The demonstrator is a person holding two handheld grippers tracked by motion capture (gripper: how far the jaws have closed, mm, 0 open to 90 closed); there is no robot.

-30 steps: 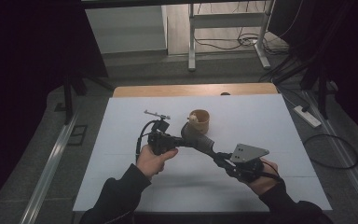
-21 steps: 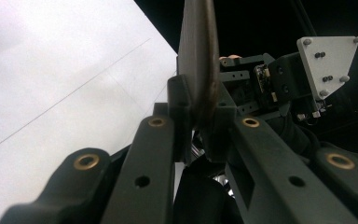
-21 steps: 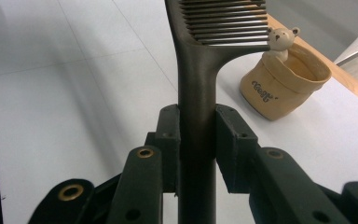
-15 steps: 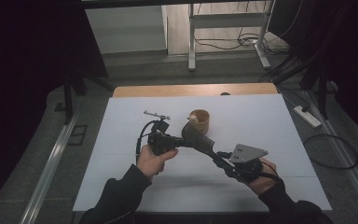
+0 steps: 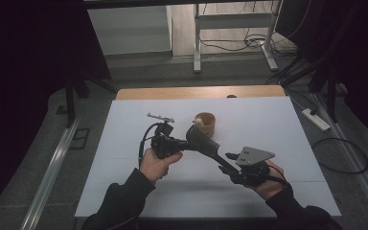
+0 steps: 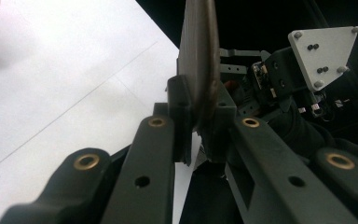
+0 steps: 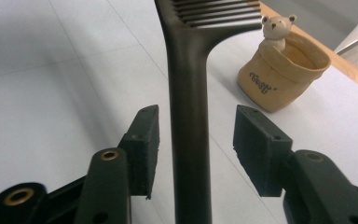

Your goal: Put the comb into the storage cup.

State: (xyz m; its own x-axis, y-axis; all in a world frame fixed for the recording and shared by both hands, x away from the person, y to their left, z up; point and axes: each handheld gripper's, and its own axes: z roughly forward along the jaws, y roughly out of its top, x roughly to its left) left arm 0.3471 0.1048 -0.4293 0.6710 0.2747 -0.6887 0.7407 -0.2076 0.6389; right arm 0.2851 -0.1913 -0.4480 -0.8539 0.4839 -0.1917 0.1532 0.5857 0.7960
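Scene: While two hand-held grippers meet above a white table, a dark wide-tooth comb hangs in the air between them.

Comb: it runs on a slant, the toothed head toward the far side near the pouch, the handle reaching toward the person's right hand; it is clear of the tabletop.

Left gripper: its jaws are clamped on the comb's broad end, both pads pressed flat against the thin dark edge in the left gripper view.

Right gripper: its jaws have just been opening; the handle stands between the two pads with a gap on either side, so neither pad presses on it.

Pouch: a tan, soft-sided holder stands upright on the table just beyond the comb's head, with a small bear figure peeking over its rim.

Writing: a short dark word is printed on the pouch's front; it appears upside down in the right gripper view and is too small to read with certainty.

Also on the table: a slim grey tool lies beyond the left gripper.
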